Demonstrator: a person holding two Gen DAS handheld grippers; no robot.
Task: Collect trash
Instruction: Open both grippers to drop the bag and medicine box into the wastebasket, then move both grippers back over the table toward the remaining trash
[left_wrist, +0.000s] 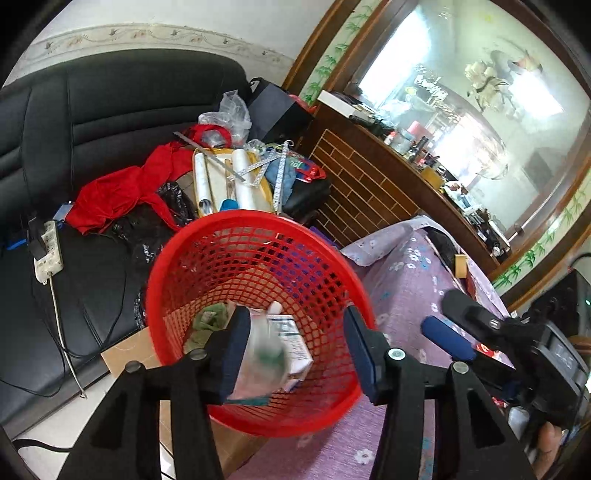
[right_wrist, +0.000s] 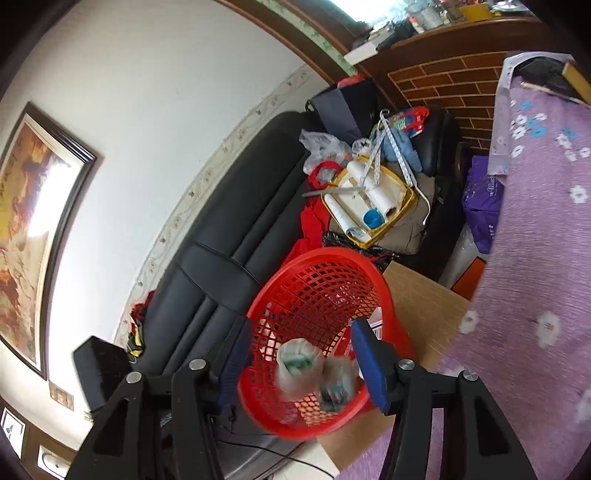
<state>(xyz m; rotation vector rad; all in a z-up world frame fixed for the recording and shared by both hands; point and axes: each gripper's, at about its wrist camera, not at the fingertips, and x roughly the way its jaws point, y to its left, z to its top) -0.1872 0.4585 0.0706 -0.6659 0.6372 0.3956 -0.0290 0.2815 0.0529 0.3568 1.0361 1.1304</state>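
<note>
1. Left wrist view: left gripper (left_wrist: 291, 354) hangs over the red basket (left_wrist: 184, 258), fingers apart, holding nothing; a blurred wrapper (left_wrist: 264, 354) sits between them above the basket floor, beside a carton (left_wrist: 295, 350); right gripper (left_wrist: 448, 325) is nearby on the right.
2. Right wrist view: right gripper, fingers spread and empty, straddles the basket's near rim; blurred trash (right_wrist: 299, 363) lies just ahead inside.

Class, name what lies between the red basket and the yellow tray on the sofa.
Crumpled black plastic over red cloth, clearest in the right wrist view, between red basket and yellow tray.
</note>
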